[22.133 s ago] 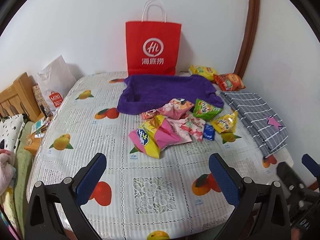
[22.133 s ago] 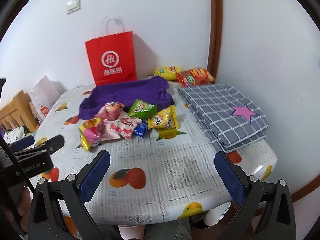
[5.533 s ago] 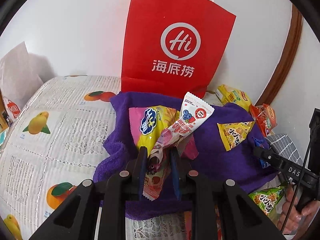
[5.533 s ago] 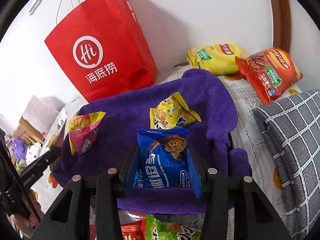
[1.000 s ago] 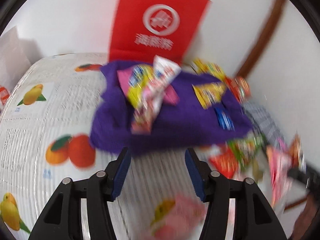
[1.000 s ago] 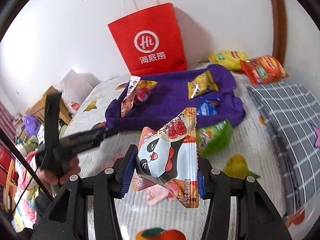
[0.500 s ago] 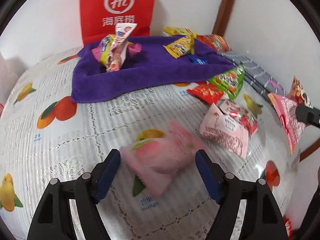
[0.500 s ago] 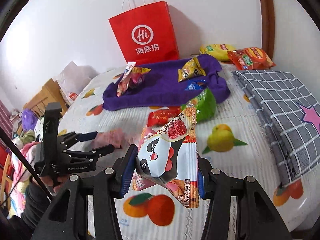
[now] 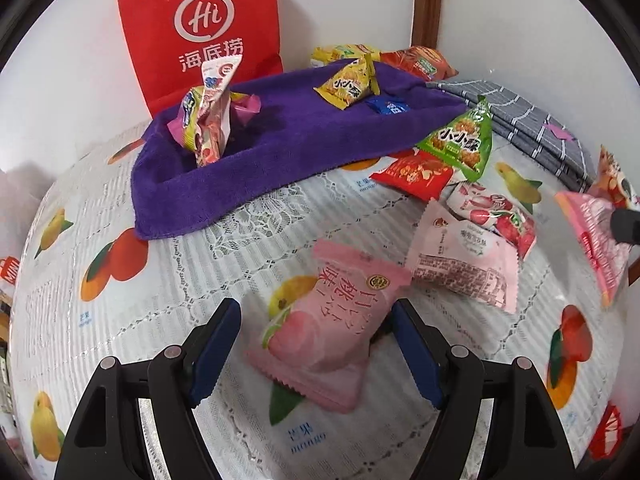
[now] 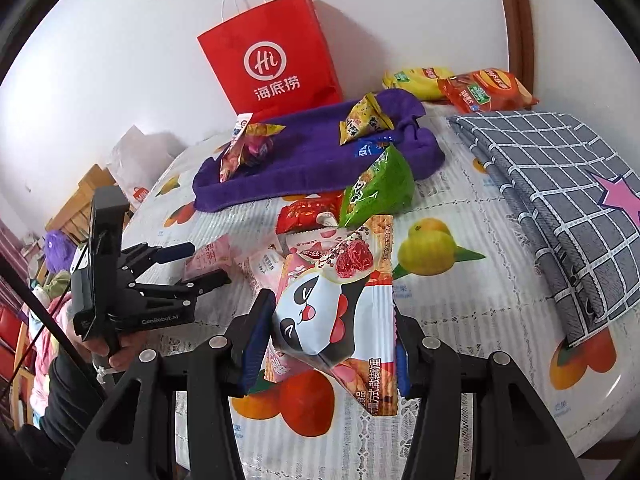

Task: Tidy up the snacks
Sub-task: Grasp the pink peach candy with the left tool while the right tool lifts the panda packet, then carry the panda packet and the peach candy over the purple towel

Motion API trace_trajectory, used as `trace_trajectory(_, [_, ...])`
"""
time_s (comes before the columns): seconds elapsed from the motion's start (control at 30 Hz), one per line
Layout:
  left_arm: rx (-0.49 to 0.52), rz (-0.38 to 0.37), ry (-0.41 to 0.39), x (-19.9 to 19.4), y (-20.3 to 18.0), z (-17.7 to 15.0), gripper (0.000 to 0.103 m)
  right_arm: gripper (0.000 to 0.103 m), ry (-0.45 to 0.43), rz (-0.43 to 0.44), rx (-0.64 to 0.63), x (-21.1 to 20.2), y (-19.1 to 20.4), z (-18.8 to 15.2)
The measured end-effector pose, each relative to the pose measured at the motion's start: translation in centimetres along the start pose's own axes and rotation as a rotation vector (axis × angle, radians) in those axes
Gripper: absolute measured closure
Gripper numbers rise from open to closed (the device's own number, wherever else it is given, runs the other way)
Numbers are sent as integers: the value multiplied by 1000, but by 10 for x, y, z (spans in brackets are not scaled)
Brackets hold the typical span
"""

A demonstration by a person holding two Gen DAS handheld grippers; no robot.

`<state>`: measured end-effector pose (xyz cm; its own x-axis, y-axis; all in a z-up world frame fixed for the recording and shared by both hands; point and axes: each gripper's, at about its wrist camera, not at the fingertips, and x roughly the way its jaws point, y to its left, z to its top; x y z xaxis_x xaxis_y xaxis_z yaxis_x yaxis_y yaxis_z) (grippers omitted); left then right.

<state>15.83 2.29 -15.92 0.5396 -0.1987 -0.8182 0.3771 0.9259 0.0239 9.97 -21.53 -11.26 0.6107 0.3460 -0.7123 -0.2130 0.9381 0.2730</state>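
Observation:
A pink peach packet (image 9: 324,332) lies flat on the fruit-print tablecloth between the fingers of my left gripper (image 9: 316,344), which stands open; its left pad is clear of the packet. My right gripper (image 10: 332,344) is shut on a panda packet (image 10: 332,312), with a pink packet pinched behind it. The purple towel (image 9: 288,140) at the back carries a yellow triangular packet (image 9: 348,84), a blue packet (image 9: 388,106) and a small pink-and-yellow pile (image 9: 208,120). In front of the towel lie a green packet (image 9: 460,140), a red one (image 9: 416,172) and two pink ones (image 9: 460,256).
A red paper bag (image 9: 200,32) stands against the wall behind the towel. A folded grey checked cloth (image 10: 560,184) covers the right side. Yellow (image 10: 416,78) and orange (image 10: 484,88) chip bags lie in the back corner. The table edge runs close at the front.
My left gripper has swung away from the towel, widened its jaws and come down around the pink peach packet. The right gripper has drawn back from the towel, still holding the panda packet.

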Motion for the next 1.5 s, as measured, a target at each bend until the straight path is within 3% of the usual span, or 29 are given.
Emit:
trace_trajectory(0.1, [-29,-23,-8,-1,6,1,30,52,6,-4,6,2,-2,1])
trace_trajectory(0.2, [-54,-4,-5,-1,9,0,44,52,8,2,14,3,-3,2])
trace_trajectory(0.5, [-136,36,-2,-6,8,-3,45,52,17,3,8,8,0,3])
trace_trajectory(0.67, [-161,65,-8,-10,8,-5,55,52,20,-9,-3,12,7,11])
trace_trajectory(0.77, [-208,47,-7,-12,13,-4,56,52,7,-8,-12,10,13,18])
trace_trajectory(0.93, [-294,-48,-8,-22,29,0,56,52,-26,-13,-38,6,26,35])
trace_trajectory(1.5, [-284,-3,-116,-49,51,68,56,53,-105,-30,-71,25,47,106])
